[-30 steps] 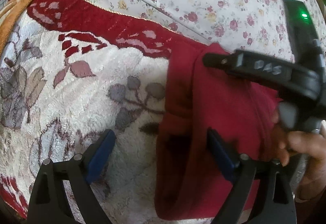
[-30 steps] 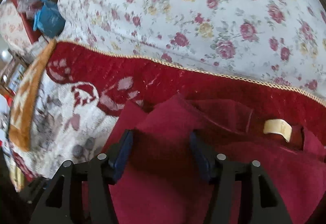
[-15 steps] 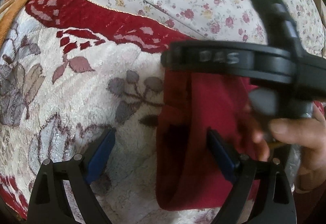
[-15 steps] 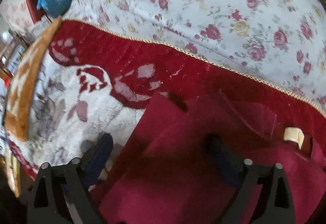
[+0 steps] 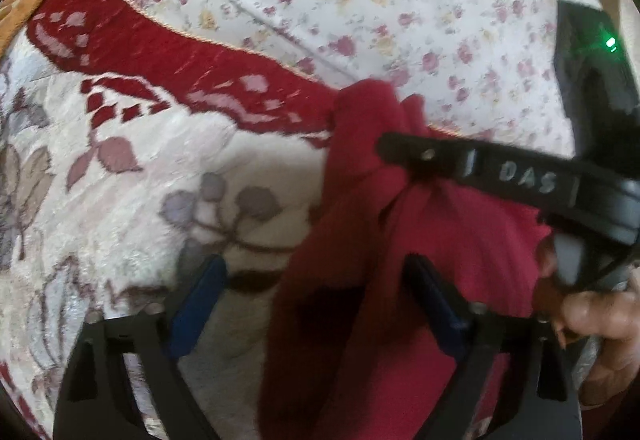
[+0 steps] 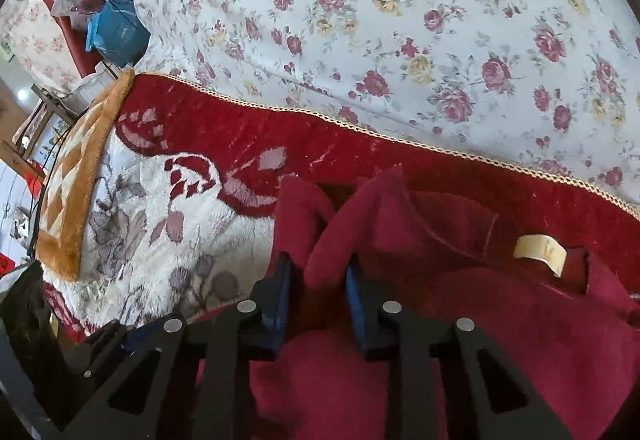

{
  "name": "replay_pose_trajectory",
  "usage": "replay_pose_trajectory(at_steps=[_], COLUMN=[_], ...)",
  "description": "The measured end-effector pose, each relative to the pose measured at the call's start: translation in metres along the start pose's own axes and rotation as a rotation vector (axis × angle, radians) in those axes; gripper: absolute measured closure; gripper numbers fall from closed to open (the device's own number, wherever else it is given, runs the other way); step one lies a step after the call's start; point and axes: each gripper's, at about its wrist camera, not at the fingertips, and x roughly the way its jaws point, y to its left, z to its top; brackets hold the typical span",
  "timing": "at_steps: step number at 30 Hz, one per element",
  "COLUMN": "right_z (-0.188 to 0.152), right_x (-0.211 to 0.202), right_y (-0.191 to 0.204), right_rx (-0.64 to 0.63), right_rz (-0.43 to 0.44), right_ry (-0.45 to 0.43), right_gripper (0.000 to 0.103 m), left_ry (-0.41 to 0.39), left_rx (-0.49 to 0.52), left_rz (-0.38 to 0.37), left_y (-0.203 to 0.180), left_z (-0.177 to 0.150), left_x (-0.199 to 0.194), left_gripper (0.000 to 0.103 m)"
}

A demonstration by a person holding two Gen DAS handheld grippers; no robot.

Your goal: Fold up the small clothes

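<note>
A small dark red garment (image 5: 400,264) lies on a plush white and red blanket (image 5: 160,175). In the right wrist view the garment (image 6: 480,340) shows a cream neck label (image 6: 540,246). My right gripper (image 6: 316,280) is shut on a raised fold of the garment's left edge, and it also shows in the left wrist view (image 5: 400,151), lifting that fold. My left gripper (image 5: 316,280) is open, its jaws wide apart, straddling the garment's left edge low over the blanket.
A floral bedsheet (image 6: 400,19) covers the bed beyond the blanket's gold-trimmed edge. An orange patterned mat (image 6: 80,179) lies at the left. A blue bag (image 6: 112,27) and clutter sit off the bed at the far left.
My right gripper has closed on the garment's left edge and pulled a fold of it up. My left gripper stayed open and has hardly moved.
</note>
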Motion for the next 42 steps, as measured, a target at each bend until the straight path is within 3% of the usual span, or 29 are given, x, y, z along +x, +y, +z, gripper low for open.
replay_pose_trajectory(at_steps=[1, 4, 6, 7, 8, 15, 17, 20, 21, 22, 23, 26, 28, 37, 42], right_z=[0.0, 0.0, 0.002, 0.004, 0.005, 0.018, 0.019, 0.017, 0.016, 0.014, 0.011, 0.006, 0.002, 0.0, 0.0], right_x=[-0.001, -0.008, -0.013, -0.016, -0.017, 0.013, 0.028, 0.039, 0.038, 0.036, 0.034, 0.023, 0.018, 0.012, 0.014], right_y=[0.0, -0.004, -0.009, -0.011, -0.01, 0.018, 0.03, 0.038, 0.037, 0.034, 0.026, 0.007, 0.002, -0.005, -0.008], right_rx=[0.003, 0.059, 0.119, 0.142, 0.15, 0.062, -0.006, -0.085, -0.093, -0.094, -0.08, -0.018, 0.002, 0.05, 0.07], right_rz=[0.003, 0.049, 0.094, 0.105, 0.109, 0.073, 0.03, -0.045, -0.058, -0.068, -0.065, -0.007, 0.002, 0.02, 0.035], right_ry=[0.002, 0.015, 0.018, 0.012, 0.009, 0.132, 0.181, 0.193, 0.18, 0.167, 0.151, 0.105, 0.082, 0.059, 0.063], right_gripper=[0.075, 0.071, 0.049, 0.034, 0.028, 0.02, 0.012, 0.015, 0.02, 0.031, 0.041, 0.05, 0.05, 0.05, 0.049], left_ry=[0.01, 0.0, -0.01, -0.013, -0.018, -0.045, -0.047, -0.041, -0.035, -0.032, -0.032, -0.035, -0.038, -0.031, 0.014], left_rx=[-0.002, 0.027, 0.06, 0.069, 0.074, 0.106, 0.122, 0.138, 0.136, 0.136, 0.136, 0.143, 0.141, 0.144, 0.132], left_rz=[-0.036, -0.056, -0.05, -0.054, -0.06, -0.113, -0.113, -0.091, -0.078, -0.069, -0.055, -0.02, -0.01, 0.024, 0.054], left_y=[-0.002, -0.008, -0.012, -0.014, -0.014, -0.019, -0.022, -0.025, -0.025, -0.024, -0.024, -0.027, -0.026, -0.022, -0.016], left_z=[0.001, 0.001, 0.0, 0.0, -0.001, -0.004, -0.006, -0.006, -0.006, -0.006, -0.006, -0.008, -0.008, -0.009, -0.01], left_x=[-0.001, -0.007, -0.01, -0.012, -0.015, -0.029, -0.032, -0.029, -0.028, -0.027, -0.026, -0.025, -0.025, -0.019, -0.009], left_gripper=[0.051, 0.064, 0.07, 0.072, 0.072, 0.073, 0.073, 0.073, 0.073, 0.072, 0.072, 0.06, 0.046, 0.022, 0.021])
